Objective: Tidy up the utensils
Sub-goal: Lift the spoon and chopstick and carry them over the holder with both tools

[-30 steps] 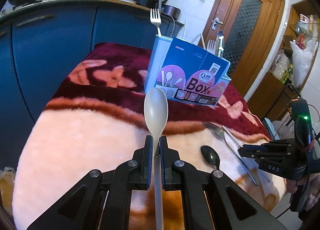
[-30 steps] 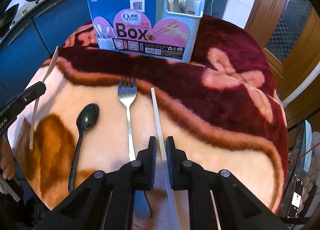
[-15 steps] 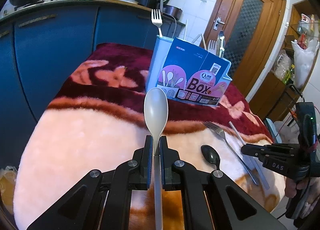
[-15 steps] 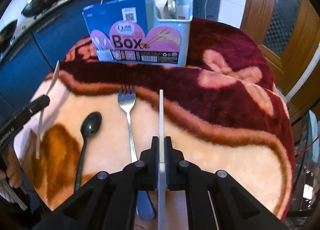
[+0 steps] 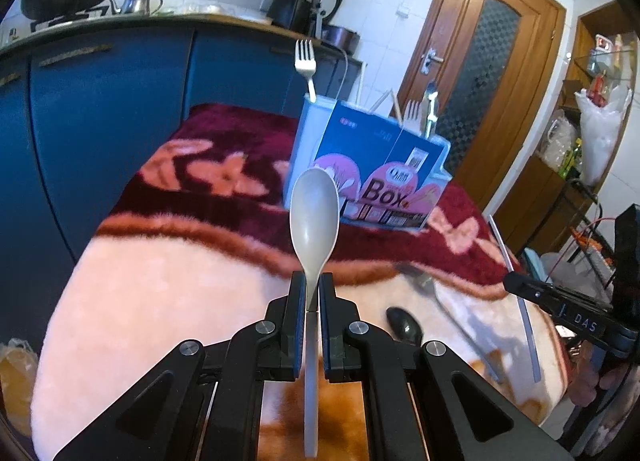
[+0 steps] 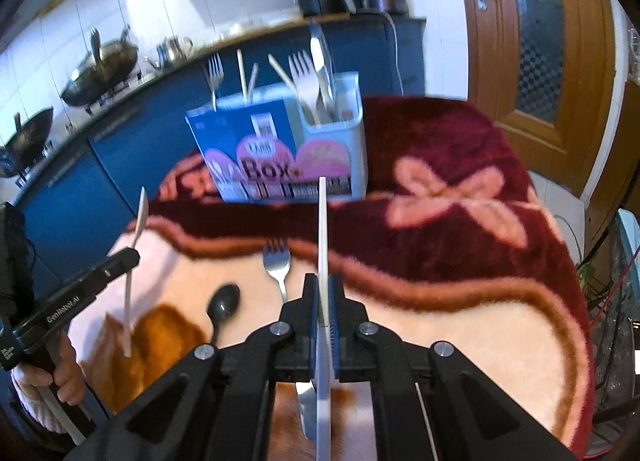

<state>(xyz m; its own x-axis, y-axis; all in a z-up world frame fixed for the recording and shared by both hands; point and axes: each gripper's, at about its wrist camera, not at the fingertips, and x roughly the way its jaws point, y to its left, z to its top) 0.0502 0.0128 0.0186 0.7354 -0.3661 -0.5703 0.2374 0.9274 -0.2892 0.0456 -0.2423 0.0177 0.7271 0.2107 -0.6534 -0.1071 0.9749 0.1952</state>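
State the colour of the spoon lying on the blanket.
Black spoon; the right wrist view shows it best.

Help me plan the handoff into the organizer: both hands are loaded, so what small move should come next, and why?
Probably carry the right gripper forward toward the utensil box. Its jaws are shut on the white chopstick, already off the blanket, and other chopsticks stand in the box. The left gripper holds the white spoon.

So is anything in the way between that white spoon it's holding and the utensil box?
Nothing visible. The white spoon is held above the blanket, and only open blanket lies between it and the utensil box. The fork and black spoon lie off to the side.
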